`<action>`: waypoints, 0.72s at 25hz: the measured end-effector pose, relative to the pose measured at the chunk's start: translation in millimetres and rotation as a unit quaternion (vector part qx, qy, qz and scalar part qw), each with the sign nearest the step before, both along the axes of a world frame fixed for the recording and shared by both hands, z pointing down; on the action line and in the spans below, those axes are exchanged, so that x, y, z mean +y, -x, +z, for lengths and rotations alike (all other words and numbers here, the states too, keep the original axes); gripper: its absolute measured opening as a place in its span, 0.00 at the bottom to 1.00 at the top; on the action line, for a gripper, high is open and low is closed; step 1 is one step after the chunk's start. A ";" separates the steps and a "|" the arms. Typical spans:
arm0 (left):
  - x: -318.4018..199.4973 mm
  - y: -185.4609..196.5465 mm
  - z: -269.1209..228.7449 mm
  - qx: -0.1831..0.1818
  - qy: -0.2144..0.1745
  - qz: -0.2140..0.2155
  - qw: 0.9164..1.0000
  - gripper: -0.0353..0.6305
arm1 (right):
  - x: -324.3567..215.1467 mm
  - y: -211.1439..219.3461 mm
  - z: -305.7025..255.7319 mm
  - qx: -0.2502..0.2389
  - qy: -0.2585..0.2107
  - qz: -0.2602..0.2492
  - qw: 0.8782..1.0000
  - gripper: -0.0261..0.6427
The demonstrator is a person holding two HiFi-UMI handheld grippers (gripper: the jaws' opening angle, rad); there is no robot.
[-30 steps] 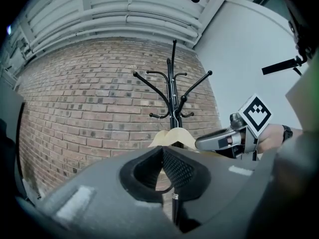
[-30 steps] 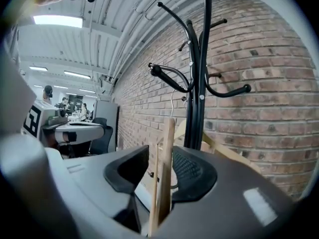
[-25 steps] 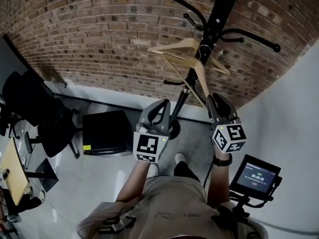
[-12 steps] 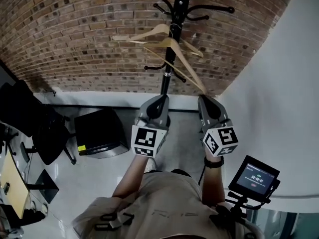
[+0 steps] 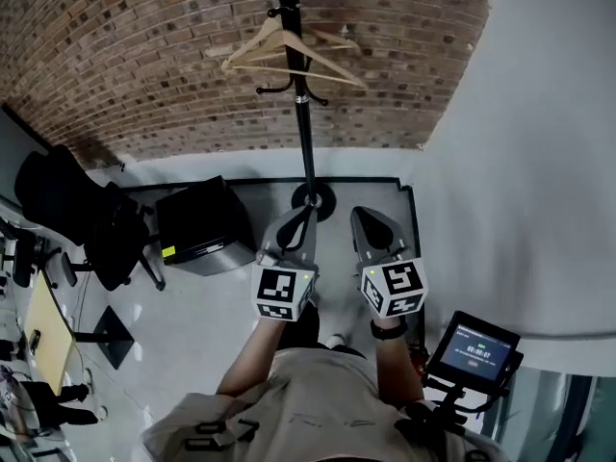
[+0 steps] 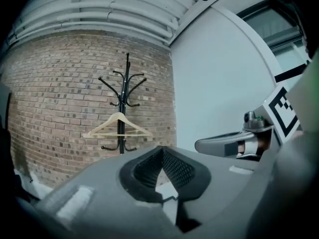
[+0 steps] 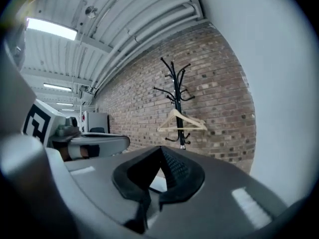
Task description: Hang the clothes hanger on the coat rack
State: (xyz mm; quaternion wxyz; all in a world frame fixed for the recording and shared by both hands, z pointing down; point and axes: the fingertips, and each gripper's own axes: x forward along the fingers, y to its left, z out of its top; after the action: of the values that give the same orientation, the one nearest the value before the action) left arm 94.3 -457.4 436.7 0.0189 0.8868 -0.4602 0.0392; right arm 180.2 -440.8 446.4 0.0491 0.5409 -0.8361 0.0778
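A pale wooden clothes hanger (image 5: 281,51) hangs on the black coat rack (image 5: 305,133) against the brick wall, far ahead of both grippers. It also shows in the left gripper view as the hanger (image 6: 118,126) on the rack (image 6: 124,91), and in the right gripper view as the hanger (image 7: 180,122) on the rack (image 7: 174,83). A second hanger may hang behind it. My left gripper (image 5: 300,216) (image 6: 162,151) is shut and holds nothing. My right gripper (image 5: 370,221) (image 7: 160,151) is shut and holds nothing too. They are side by side, pointing at the rack's base (image 5: 313,200).
A black cabinet (image 5: 197,224) stands left of the rack's base. Black office chairs (image 5: 82,215) stand further left. A white wall (image 5: 520,114) runs along the right. A small screen on a stand (image 5: 472,349) is near my right elbow.
Both grippers have drawn back from the coat rack, which now looks smaller and farther. The hanger that was tilted close to the right gripper's tips now hangs level on the rack.
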 end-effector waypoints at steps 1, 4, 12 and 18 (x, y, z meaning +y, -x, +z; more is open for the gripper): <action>14.0 -1.6 2.4 -0.006 0.006 0.001 1.000 0.05 | 11.3 -4.4 6.3 -0.003 0.011 0.002 1.000 0.04; 48.5 6.8 -13.7 -0.008 -0.005 -0.007 1.000 0.05 | 43.7 -7.5 -9.9 0.000 -0.004 0.006 1.000 0.04; 65.7 16.1 -42.1 -0.002 -0.046 -0.001 0.999 0.05 | 58.8 -8.6 -43.9 0.014 -0.051 0.027 0.998 0.04; 64.7 66.6 -67.8 -0.001 -0.057 -0.036 0.998 0.05 | 50.3 47.8 -69.0 0.019 -0.061 -0.013 0.998 0.04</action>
State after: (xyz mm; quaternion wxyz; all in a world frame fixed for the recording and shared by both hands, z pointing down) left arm 27.7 -392.7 369.0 -0.0305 0.8691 -0.4936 0.0130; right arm 132.4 -390.5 377.3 0.0327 0.5330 -0.8453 0.0158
